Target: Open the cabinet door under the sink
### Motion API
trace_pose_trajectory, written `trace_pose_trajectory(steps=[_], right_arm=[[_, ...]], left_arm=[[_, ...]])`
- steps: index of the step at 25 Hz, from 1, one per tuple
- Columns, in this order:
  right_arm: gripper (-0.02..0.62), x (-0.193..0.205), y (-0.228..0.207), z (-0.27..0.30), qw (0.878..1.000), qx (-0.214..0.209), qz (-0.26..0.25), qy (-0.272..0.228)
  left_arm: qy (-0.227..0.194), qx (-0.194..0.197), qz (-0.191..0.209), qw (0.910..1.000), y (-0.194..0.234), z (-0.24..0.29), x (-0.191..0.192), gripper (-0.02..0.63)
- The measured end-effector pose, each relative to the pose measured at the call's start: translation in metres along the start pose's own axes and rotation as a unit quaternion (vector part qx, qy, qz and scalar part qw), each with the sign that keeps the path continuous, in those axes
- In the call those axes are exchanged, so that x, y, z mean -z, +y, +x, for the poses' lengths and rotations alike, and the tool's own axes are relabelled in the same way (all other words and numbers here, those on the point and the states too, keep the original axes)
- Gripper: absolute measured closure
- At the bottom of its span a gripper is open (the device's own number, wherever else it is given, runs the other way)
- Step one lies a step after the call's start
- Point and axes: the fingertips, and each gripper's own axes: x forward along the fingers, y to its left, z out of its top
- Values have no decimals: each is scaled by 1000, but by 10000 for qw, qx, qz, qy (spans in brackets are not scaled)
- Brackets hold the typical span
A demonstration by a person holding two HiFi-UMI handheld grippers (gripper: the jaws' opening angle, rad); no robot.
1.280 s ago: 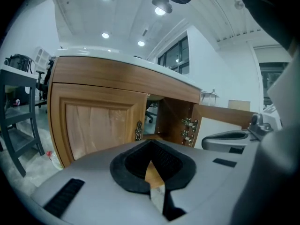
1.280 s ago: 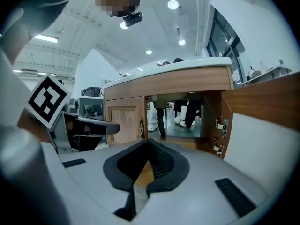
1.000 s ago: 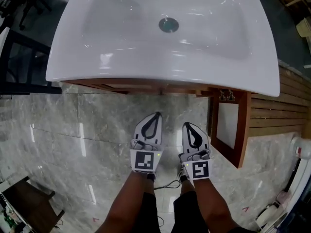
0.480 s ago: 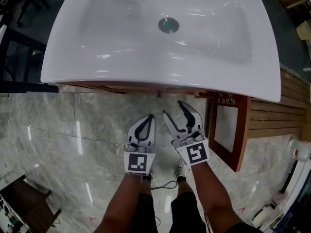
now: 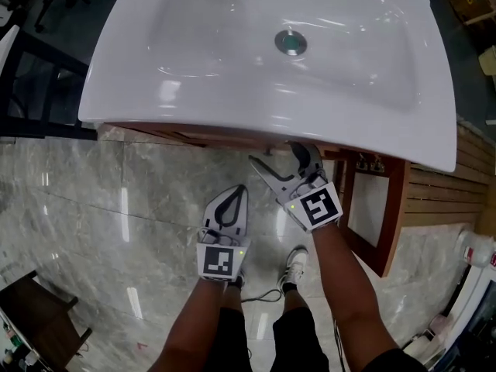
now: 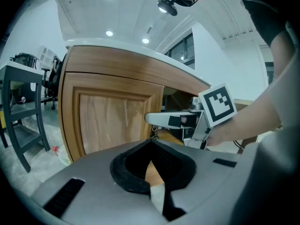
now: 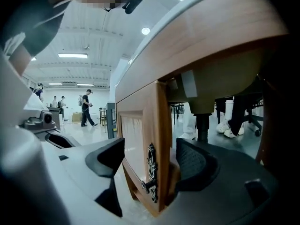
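right gripper is pushed in under the sink rim, jaws spread wide and just been opening. the free edge of the cabinet door sits between them. one jaw is out in front of the door face and well clear of it. the other is tucked behind the edge, very close to the back; can't tell if it touches. no pinch yet. the dark ornate handle is on the front face, between the jaws and low down. looks like it straddles the edge so it can clamp and swing the door out. drain pipe shows past the far jaw. left gripper hangs back beside the right one, jaws pressed together, empty, probably just staying clear. a second door off to the right gripper's right stands open.
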Motion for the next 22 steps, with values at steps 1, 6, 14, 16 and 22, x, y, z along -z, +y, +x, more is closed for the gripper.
trace_pose_trajectory(steps=[1,6,14,16,22], right_arm=[[264,2,0,4,9999,-67,-36,71],[259,4,1,20,9992,-232,-140,289],[259,-7,12,29,9977,-448,-337,383],[261,-6,12,28,9977,-420,-356,386],[259,-3,21,22,9952,-535,-507,645]], left_arm=[[-11,-17,-12,10000,2,-2,0,595],[-28,-66,-66,10000,8,-13,1,595],[-74,-128,-108,9998,11,-31,-1,595],[-93,-134,-80,9998,11,-36,-2,595],[-110,-193,-113,9997,7,-52,-1,595]])
